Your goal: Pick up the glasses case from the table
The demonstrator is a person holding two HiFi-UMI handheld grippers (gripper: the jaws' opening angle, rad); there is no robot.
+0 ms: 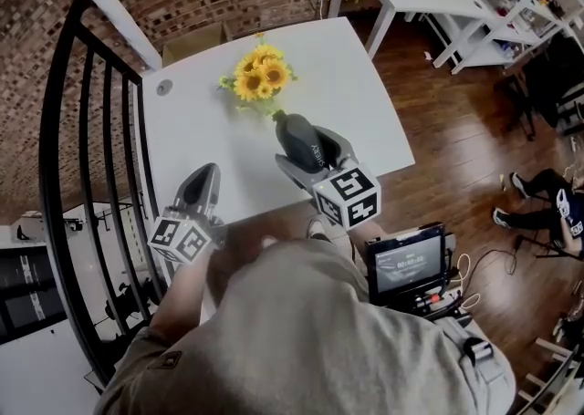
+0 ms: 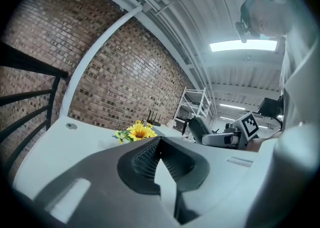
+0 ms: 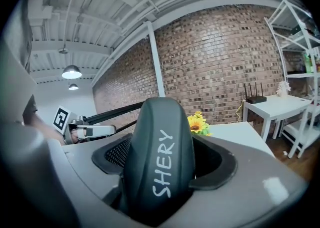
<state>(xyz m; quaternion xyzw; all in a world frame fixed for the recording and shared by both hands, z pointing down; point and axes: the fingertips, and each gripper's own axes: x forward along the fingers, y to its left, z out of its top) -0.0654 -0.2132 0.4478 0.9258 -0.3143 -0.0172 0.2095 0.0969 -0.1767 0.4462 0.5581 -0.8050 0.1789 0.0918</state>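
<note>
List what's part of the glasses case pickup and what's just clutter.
Job:
- glasses case, gripped by the right gripper
- table

Lying about:
- sunflowers on the table
- left gripper, shut, empty
- screen on the floor

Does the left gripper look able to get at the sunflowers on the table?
Probably yes. Only bare table lies between the left gripper and the sunflowers; the right gripper, shut on the glasses case, is off to one side. The left jaws are shut and must open first.
</note>
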